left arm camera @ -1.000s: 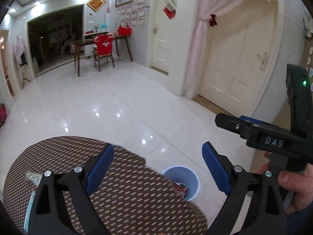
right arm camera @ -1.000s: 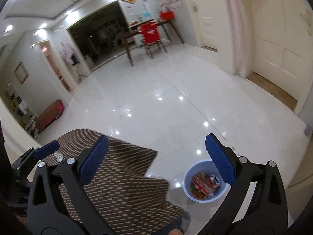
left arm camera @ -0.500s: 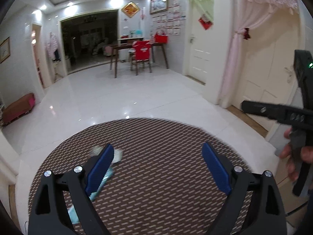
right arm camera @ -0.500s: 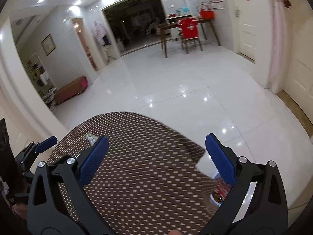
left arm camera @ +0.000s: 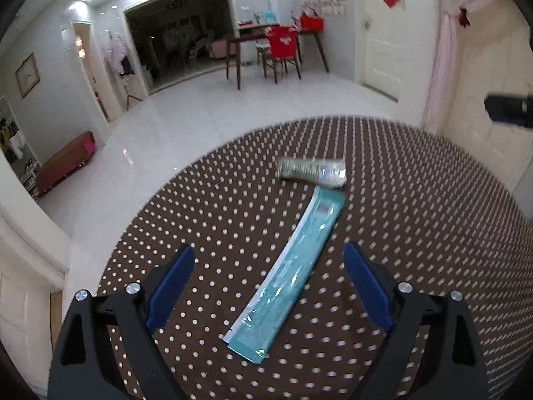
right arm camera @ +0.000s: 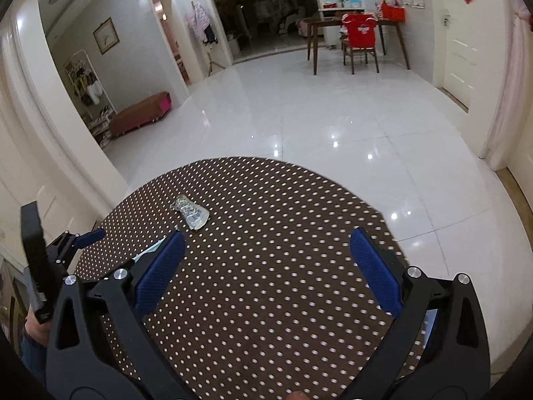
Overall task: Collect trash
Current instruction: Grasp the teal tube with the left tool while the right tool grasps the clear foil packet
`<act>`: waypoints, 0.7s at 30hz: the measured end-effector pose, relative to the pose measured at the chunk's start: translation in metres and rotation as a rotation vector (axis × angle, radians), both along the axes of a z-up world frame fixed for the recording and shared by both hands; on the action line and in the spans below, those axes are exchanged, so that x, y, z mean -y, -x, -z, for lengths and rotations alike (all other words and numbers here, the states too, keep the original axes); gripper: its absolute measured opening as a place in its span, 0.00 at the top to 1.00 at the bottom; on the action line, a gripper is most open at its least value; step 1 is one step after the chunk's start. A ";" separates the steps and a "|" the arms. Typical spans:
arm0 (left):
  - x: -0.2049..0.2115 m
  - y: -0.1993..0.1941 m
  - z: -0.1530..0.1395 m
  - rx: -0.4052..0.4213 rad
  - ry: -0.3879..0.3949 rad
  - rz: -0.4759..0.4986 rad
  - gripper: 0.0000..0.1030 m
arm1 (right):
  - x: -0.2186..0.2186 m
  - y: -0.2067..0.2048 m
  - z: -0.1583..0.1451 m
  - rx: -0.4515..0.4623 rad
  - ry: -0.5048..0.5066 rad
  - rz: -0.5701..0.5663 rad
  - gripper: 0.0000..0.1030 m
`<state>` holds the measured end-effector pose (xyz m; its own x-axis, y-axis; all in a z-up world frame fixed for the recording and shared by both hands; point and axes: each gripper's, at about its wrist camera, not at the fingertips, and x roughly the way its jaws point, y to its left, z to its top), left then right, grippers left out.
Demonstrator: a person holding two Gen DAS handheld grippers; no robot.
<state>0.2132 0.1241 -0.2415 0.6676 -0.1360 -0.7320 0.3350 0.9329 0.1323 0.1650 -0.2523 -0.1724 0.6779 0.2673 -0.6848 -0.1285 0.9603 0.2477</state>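
Observation:
A long teal wrapper [left arm camera: 292, 271] lies on the round brown dotted table [left arm camera: 416, 233], between and just ahead of my open left gripper [left arm camera: 268, 286]. A crumpled clear-and-silver wrapper [left arm camera: 313, 171] lies past its far end. In the right wrist view the crumpled wrapper [right arm camera: 190, 212] lies ahead and left of my open, empty right gripper [right arm camera: 266, 266]; a sliver of the teal wrapper [right arm camera: 150, 250] shows behind the left finger. The left gripper [right arm camera: 71, 245] shows at the left edge there.
A blue bin's rim [right arm camera: 431, 326] peeks from behind the right finger, on the floor beside the table [right arm camera: 266, 316]. White tiled floor [right arm camera: 316, 116] stretches ahead to a wooden desk with a red-covered chair [right arm camera: 359, 43]. A brown bench [right arm camera: 140, 113] stands at the left wall.
Both views have swung left, off the blue bin and onto the tabletop. The teal and crumpled wrappers have come fully into view between the left fingers. Both grippers stayed open.

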 end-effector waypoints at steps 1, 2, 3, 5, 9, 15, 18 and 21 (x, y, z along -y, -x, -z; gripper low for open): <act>0.000 -0.001 0.005 -0.012 -0.002 0.017 0.18 | -0.004 -0.002 0.003 -0.005 0.002 -0.008 0.06; 0.002 -0.004 0.008 -0.025 -0.007 0.032 0.20 | -0.008 -0.004 0.004 -0.010 0.005 -0.016 0.06; 0.003 -0.007 0.012 -0.038 -0.018 0.049 0.21 | -0.012 -0.007 0.008 -0.016 0.009 -0.031 0.06; 0.005 -0.012 0.019 -0.057 -0.037 0.050 0.27 | -0.020 -0.010 0.015 -0.025 0.021 -0.054 0.06; -0.006 -0.019 0.020 -0.109 0.073 0.053 0.65 | -0.045 -0.027 0.027 -0.041 0.046 -0.122 0.06; -0.003 -0.013 0.024 -0.105 0.055 0.015 0.77 | -0.086 -0.061 0.056 -0.051 0.086 -0.225 0.06; -0.013 -0.002 0.021 -0.100 0.118 -0.028 0.87 | -0.115 -0.077 0.069 -0.058 0.111 -0.287 0.14; -0.021 0.003 0.017 -0.092 0.139 -0.093 0.90 | -0.142 -0.090 0.090 -0.090 0.162 -0.333 0.44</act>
<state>0.2097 0.1451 -0.2585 0.6129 -0.1807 -0.7692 0.2515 0.9675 -0.0268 0.2547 -0.1104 -0.2620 0.5072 0.3460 -0.7893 -0.4243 0.8974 0.1209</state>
